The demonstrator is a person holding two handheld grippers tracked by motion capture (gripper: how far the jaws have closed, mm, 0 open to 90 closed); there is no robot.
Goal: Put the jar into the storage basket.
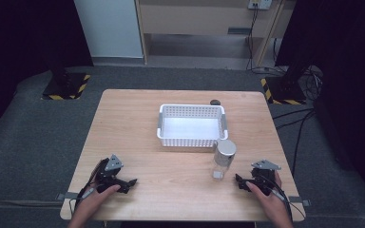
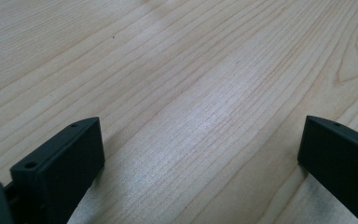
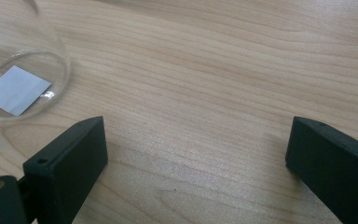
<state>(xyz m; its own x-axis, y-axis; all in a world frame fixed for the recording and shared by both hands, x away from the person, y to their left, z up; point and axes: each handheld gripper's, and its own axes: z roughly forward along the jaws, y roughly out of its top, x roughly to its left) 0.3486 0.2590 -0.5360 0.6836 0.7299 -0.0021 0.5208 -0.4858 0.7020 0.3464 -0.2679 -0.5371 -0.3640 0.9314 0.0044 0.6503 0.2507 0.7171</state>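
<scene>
Both the left gripper (image 1: 132, 182) and the right gripper (image 1: 238, 179) are resting wide open and empty on the table (image 1: 171, 171), the right lying just beside the jar (image 1: 223, 159).

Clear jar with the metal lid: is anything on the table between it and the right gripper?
Nothing visible is. The jar stands upright just in front of the white basket, and only bare table lies between it and the right gripper. In the right gripper view the jaws stand wide apart with the jar's base just ahead.
</scene>
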